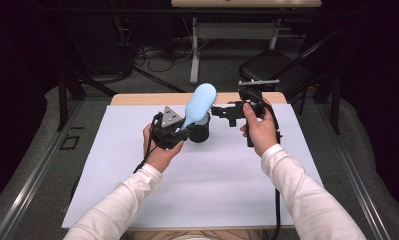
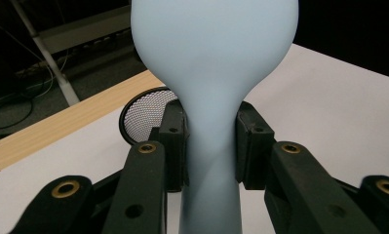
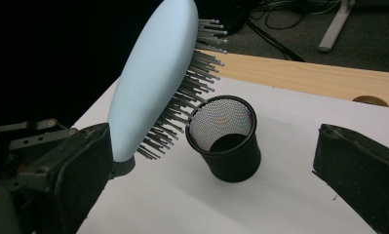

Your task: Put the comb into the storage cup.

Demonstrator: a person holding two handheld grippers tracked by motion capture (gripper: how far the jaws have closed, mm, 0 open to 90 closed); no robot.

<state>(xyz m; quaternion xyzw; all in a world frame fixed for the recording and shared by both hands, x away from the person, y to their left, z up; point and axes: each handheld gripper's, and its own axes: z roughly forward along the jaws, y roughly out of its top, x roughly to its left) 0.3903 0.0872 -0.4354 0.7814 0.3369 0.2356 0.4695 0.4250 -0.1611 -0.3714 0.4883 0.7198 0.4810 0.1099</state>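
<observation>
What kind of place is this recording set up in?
Probably a lab or workshop: a table under a white sheet, loose cables on the carpeted floor, a black folding chair and another desk's legs behind.

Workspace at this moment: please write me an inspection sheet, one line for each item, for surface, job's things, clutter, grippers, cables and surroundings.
Surface: white sheet over a wooden table, flat.
Job's things: light blue hairbrush held up, tilted, bristles toward the right gripper; black mesh cup upright on the sheet, nothing seen inside.
Clutter: nothing seen.
Grippers: left gripper shut on the hairbrush handle; right gripper open, nothing between its jaws, beside the brush head.
Cables: one cable trails from the right gripper along the right forearm; loose cables on the floor behind.
Surroundings: dark room, a black chair, a desk frame.
</observation>
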